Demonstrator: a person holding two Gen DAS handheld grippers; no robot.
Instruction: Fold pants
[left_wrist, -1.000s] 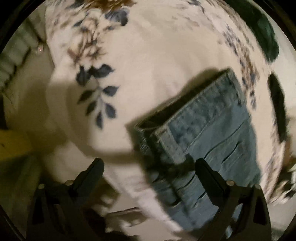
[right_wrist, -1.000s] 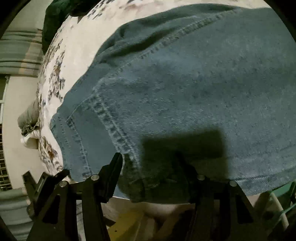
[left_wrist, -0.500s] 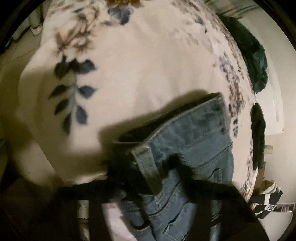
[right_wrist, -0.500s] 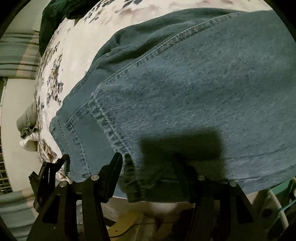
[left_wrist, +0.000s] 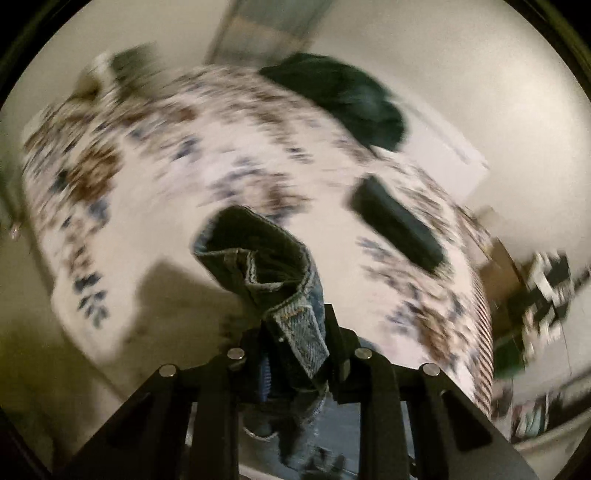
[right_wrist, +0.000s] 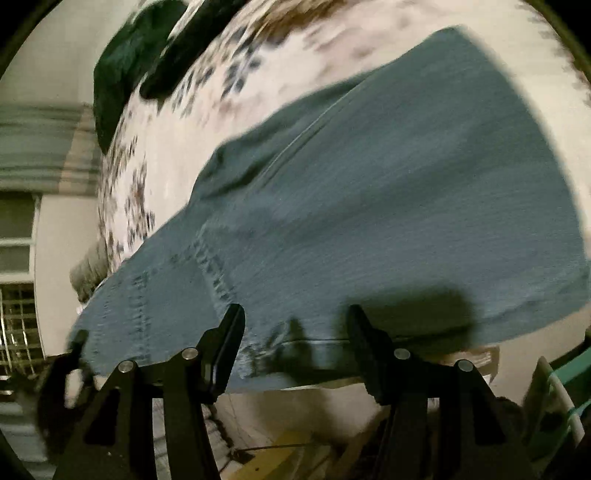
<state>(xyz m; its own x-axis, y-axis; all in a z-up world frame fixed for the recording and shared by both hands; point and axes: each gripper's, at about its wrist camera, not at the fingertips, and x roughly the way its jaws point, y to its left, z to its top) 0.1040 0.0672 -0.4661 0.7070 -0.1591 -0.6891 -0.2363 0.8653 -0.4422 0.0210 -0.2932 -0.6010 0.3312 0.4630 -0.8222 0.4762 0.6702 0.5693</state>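
Blue denim pants lie on a bed with a white floral cover (left_wrist: 229, 173). My left gripper (left_wrist: 295, 325) is shut on the waistband of the pants (left_wrist: 295, 317) and holds it raised above the bed, the fabric bunched and hanging. In the right wrist view the pants (right_wrist: 388, 206) spread flat across the floral cover (right_wrist: 177, 122), reaching the near edge of the bed. My right gripper (right_wrist: 297, 332) is open, its fingers either side of the near hem of the pants, just at the bed edge.
A dark green garment (left_wrist: 347, 96) lies at the far end of the bed and shows in the right wrist view (right_wrist: 125, 62). A flat dark object (left_wrist: 399, 225) lies on the cover to the right. Clutter stands beside the bed at right (left_wrist: 539, 288). A curtain (right_wrist: 40, 147) hangs at left.
My left gripper has closed on the waistband and lifted it off the bed, swinging its view up. My right gripper stays open and has drawn back a little towards the hem.
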